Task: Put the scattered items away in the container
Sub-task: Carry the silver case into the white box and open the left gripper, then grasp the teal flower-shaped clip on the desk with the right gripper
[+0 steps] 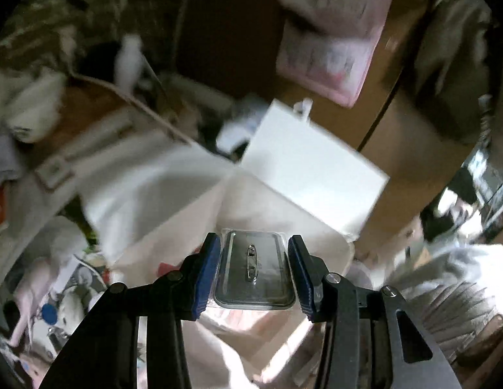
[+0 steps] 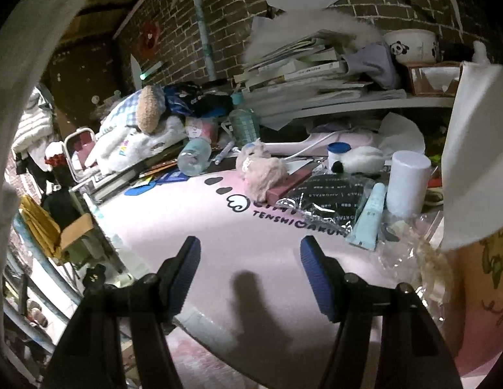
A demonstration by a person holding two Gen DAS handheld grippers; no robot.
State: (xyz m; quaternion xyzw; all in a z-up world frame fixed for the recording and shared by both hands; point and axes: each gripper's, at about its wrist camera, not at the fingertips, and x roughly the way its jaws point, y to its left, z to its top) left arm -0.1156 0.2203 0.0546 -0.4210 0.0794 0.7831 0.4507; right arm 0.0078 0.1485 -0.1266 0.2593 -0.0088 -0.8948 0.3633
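My left gripper (image 1: 254,274) is shut on a clear plastic blister pack (image 1: 254,272) with a small metal clip inside, gripped by its two long edges. It hangs over a white open container (image 1: 173,188) whose flap (image 1: 313,168) stands up behind it. The left wrist view is blurred by motion. My right gripper (image 2: 250,269) is open and empty above a pink desk mat (image 2: 193,233). Scattered on the mat ahead lie a pale blue tube (image 2: 368,217), a black foil packet (image 2: 329,197), a white cylinder (image 2: 408,181) and a fluffy beige toy (image 2: 261,168).
A stack of books (image 2: 303,71) and a panda bowl (image 2: 410,45) sit on a shelf before the brick wall. A lying bottle (image 2: 194,157), a plush bear (image 2: 147,110) and a white jar with blue lid (image 2: 337,154) crowd the mat's far edge. White card (image 2: 475,149) stands at right.
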